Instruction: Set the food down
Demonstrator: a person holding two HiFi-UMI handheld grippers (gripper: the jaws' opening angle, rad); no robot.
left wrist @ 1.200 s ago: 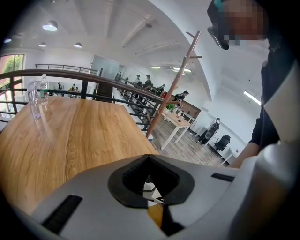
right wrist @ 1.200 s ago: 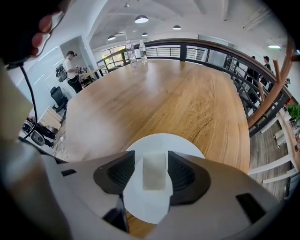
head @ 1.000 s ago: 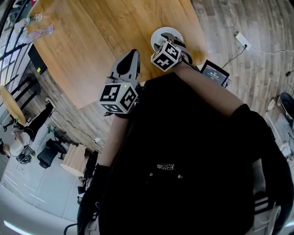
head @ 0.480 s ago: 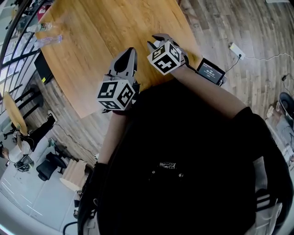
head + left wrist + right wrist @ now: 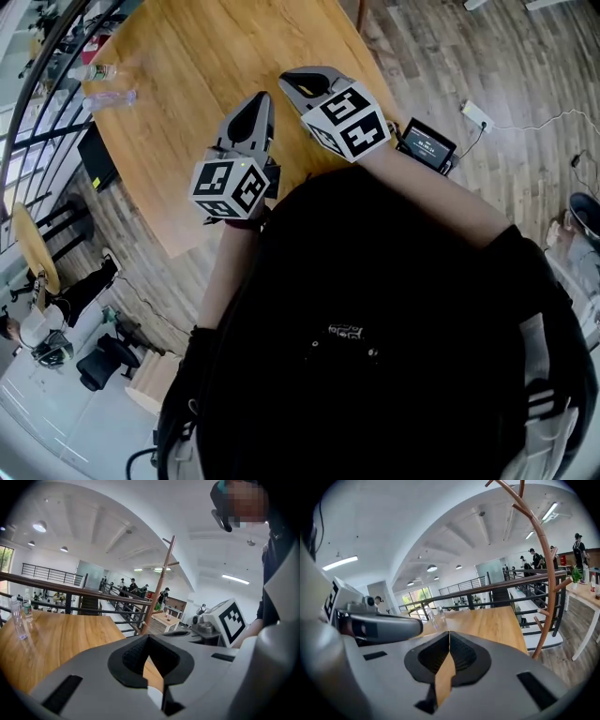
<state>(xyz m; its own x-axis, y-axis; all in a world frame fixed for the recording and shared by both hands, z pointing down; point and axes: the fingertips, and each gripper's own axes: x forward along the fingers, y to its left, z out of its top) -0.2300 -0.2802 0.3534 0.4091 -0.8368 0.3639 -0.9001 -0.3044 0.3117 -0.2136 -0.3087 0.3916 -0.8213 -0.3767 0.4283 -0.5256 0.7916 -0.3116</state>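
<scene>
Food is no longer in view; right tongs [image 5: 298,82], just closed on nothing, rise off the table [image 5: 187,56] beside the empty, pressed-together left tongs [image 5: 255,112]: set-down likely done.

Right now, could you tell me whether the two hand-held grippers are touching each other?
Apart. The head view shows a strip of wooden table between the left hand-held gripper and the right hand-held gripper.

An open-plan office or co-working hall on an upper level is indicated: a large wooden table [image 5: 216,84] is set on plank flooring [image 5: 450,66] beside a dark railing [image 5: 69,604], office chairs [image 5: 98,361] are seen on the level below, and people [image 5: 132,585] are gathered under recessed ceiling lights [image 5: 40,526].
</scene>
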